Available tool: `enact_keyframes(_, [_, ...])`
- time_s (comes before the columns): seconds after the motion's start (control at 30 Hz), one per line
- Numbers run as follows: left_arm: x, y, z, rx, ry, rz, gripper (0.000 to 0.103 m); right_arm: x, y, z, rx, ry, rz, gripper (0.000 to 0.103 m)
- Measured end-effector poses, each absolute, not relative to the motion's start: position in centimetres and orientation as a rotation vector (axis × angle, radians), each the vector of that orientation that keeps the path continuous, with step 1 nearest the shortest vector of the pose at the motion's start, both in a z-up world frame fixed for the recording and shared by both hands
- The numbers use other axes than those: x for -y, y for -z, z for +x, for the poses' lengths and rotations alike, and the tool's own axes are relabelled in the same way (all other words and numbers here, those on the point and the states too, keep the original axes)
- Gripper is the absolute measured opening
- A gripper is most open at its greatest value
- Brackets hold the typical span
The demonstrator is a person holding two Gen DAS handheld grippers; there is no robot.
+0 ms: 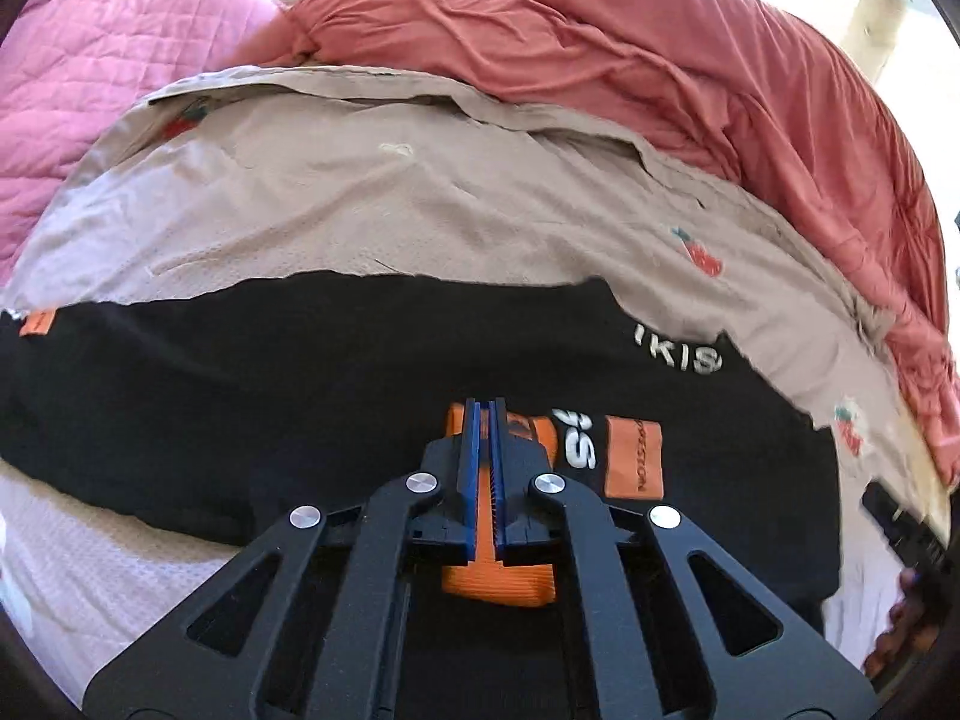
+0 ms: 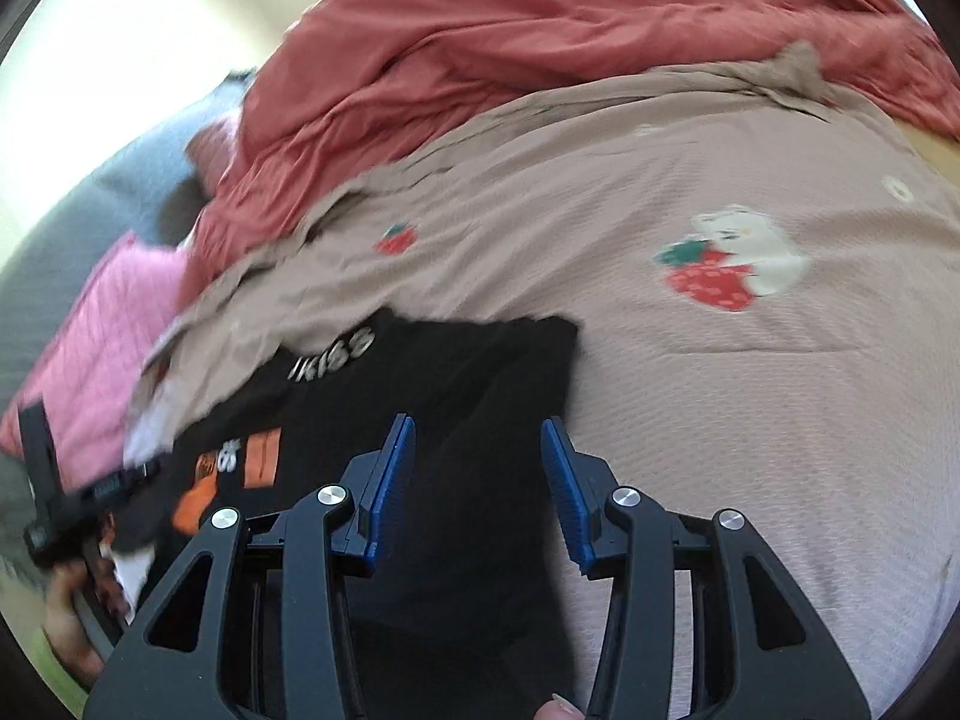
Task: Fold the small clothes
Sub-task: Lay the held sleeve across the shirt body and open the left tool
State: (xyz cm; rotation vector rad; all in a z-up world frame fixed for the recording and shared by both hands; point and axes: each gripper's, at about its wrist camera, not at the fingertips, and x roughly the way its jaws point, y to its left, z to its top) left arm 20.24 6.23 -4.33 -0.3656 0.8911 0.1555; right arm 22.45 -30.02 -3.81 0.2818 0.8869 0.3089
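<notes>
A small black garment [image 1: 300, 396] lies spread across a beige bed cover [image 1: 420, 198], its far edge running roughly straight from side to side in the left wrist view. White letters near its upper right read "IKIS" in the left wrist view and "IKISS" [image 2: 333, 351] in the right one, where they are blurred. Below them sit orange printed patches [image 1: 633, 462]; one upright orange block carries small dark lettering too fine to read, and white characters beside it look like "S" shapes. A small orange tag [image 1: 37, 323] shows at the garment's far left corner. The left gripper [image 1: 487, 414] has its blue pads pressed together with no cloth visibly between them, poised over the orange print. The right gripper [image 2: 477, 438] holds its blue pads parted over the black cloth near the garment's right edge, with nothing pinched between them. The beige cover is printed with strawberries [image 1: 702, 255] and a white bear hugging a strawberry [image 2: 729, 261]. Beyond it lies a rumpled salmon-red blanket [image 1: 600, 30], and a pink quilted blanket [image 1: 102, 90] lies to the left. No containers appear.
</notes>
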Motion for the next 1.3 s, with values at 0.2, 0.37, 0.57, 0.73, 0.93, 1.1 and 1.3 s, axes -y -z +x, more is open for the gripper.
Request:
enact_keyframes(0.2, [-7.2, 2.5, 20.7, -0.848, -0.136, -0.313, 0.016, 29.5, 3.9, 22.4, -0.890, -0.315, 0.239, 0.043])
enact_keyframes(0.37, [-7.4, 6.1, 21.4, -0.973, -0.067, -0.398, 0.042, 30.8, 4.1, 22.7, -0.900, -0.283, 0.291, 0.043])
enact_keyframes(0.57, [-4.3, 10.0, 22.8, -1.084, -0.101, -0.286, 0.039, 29.9, 4.1, 22.4, -0.897, -0.306, 0.251, 0.043])
enact_keyframes(0.73, [-0.4, 7.8, 22.7, -1.008, -0.110, -0.074, 0.012, 29.8, 4.1, 22.5, -0.894, -0.303, 0.242, 0.043])
enact_keyframes(0.93, [-1.8, 3.8, 23.0, -0.879, -0.139, -0.079, 0.012, 30.2, 4.3, 22.7, -0.899, -0.287, 0.257, 0.043])
enact_keyframes(1.1, [-3.0, 7.6, 23.7, -1.009, -0.166, -0.089, 0.018, 29.5, 4.7, 22.7, -0.918, -0.258, 0.188, 0.043])
enact_keyframes(1.3, [-5.4, 8.6, 22.3, -1.029, -0.177, -0.182, 0.032, 26.9, 4.6, 22.0, -0.898, -0.306, 0.077, 0.043])
